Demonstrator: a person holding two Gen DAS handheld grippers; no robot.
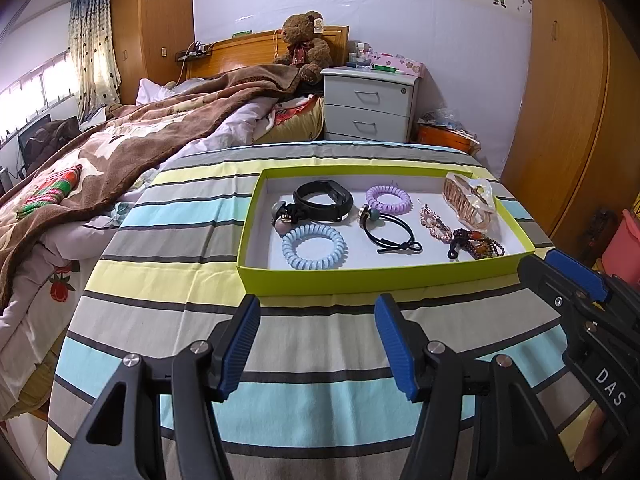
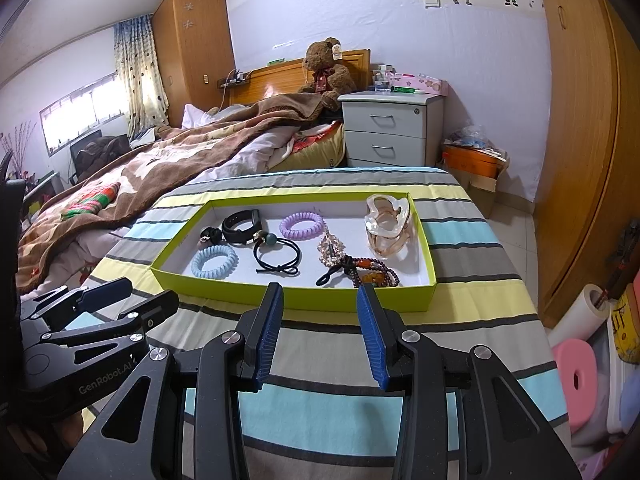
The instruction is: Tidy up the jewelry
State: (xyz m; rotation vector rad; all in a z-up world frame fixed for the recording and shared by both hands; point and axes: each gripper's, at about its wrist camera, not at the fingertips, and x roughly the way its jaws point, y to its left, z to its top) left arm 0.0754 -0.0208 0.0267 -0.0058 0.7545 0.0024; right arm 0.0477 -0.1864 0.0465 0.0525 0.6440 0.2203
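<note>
A lime-green tray (image 1: 360,278) (image 2: 296,298) lies on the striped cloth. It holds a black band (image 1: 323,200) (image 2: 241,221), a purple coil tie (image 1: 388,199) (image 2: 302,225), a blue coil tie (image 1: 313,246) (image 2: 214,261), a black elastic tie (image 1: 394,234) (image 2: 278,260), a bead bracelet (image 1: 478,243) (image 2: 372,274), a crystal clip (image 1: 434,222) (image 2: 330,250) and a clear claw clip (image 1: 470,198) (image 2: 388,226). My left gripper (image 1: 316,344) is open and empty, short of the tray's near wall. My right gripper (image 2: 320,334) is open and empty, also short of it.
The striped cloth (image 1: 320,400) covers the table. A bed with a brown blanket (image 1: 120,152) lies to the left. A grey nightstand (image 1: 370,106) and a teddy bear (image 1: 304,44) stand behind. A wooden wardrobe (image 2: 580,140) is at the right, with stools and boxes (image 2: 592,360) on the floor.
</note>
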